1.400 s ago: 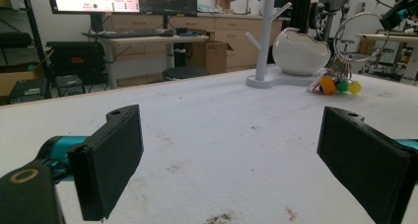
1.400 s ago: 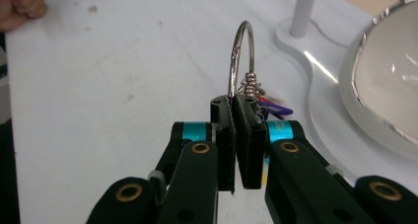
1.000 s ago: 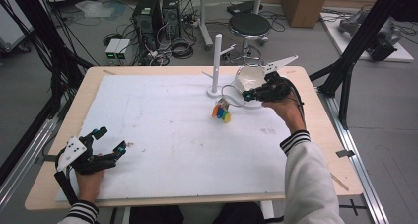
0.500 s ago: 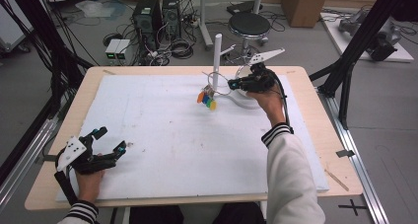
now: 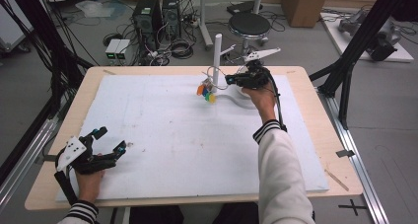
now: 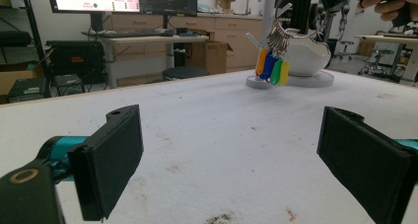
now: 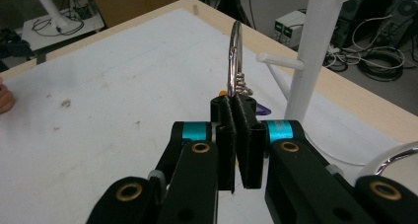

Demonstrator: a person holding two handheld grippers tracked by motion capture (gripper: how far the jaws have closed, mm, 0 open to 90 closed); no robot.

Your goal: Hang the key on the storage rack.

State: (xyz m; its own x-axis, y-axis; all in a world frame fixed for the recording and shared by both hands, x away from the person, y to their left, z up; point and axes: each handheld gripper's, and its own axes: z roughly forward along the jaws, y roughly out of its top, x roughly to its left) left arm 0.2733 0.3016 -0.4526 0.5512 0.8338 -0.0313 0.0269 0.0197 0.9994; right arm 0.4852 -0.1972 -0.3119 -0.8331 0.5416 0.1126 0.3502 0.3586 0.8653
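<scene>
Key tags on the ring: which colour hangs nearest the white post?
The orange tag, outermost on the post's side; blue, green, then yellow hang progressively farther away.

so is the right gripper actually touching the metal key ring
Touching. In the right gripper view the right gripper has its jaws closed on the metal key ring, which rises straight out from between them.

Metal key ring (image 7: 235, 54) upright; coloured tags (image 5: 205, 92) hanging, beside white stand (image 5: 216, 56).
</scene>
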